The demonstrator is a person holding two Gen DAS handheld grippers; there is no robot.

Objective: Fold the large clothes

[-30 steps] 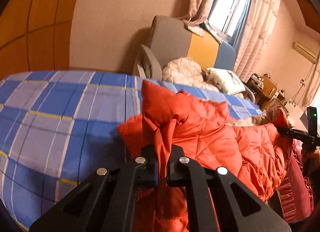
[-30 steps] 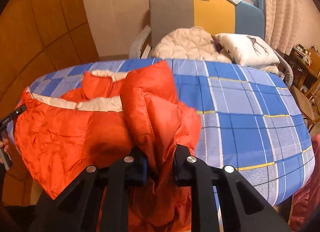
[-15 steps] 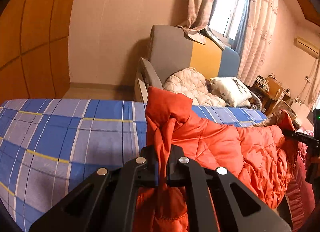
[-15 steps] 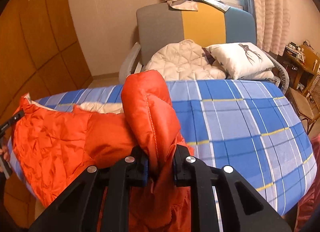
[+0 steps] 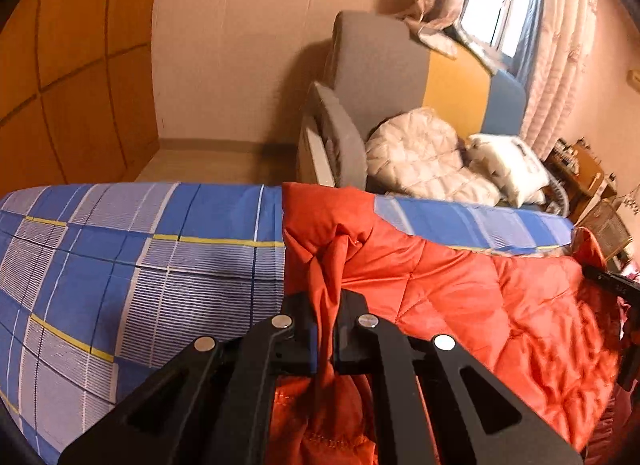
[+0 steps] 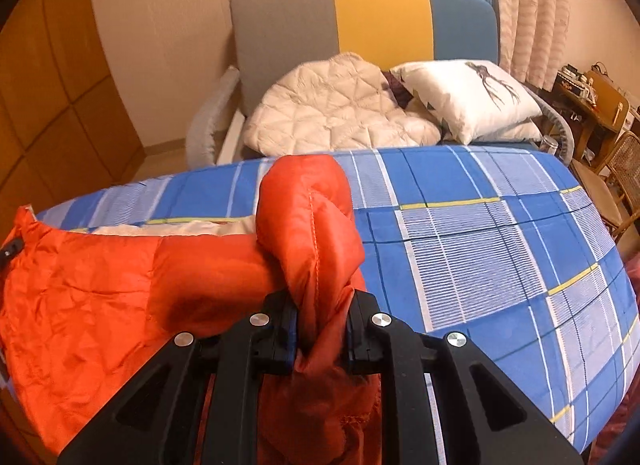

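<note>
Where jaws pinch, orange jacket (image 5: 460, 293) bunched between

Each camera sits just behind its own claw and looks forward and downward along the fingers, so the black fingers fill the bottom of each view at very close range. The left claw (image 5: 329, 329) faces across the plaid-covered worktop (image 5: 120, 265) toward the armchair (image 5: 384, 77) beyond and to its right. The right claw (image 6: 320, 331) faces the same armchair (image 6: 360, 21) nearly straight ahead. Both views share the worktop (image 6: 500, 245), the orange jacket (image 5: 480, 297) (image 6: 100, 285), the armchair and the curtained window (image 5: 496, 5).
</note>
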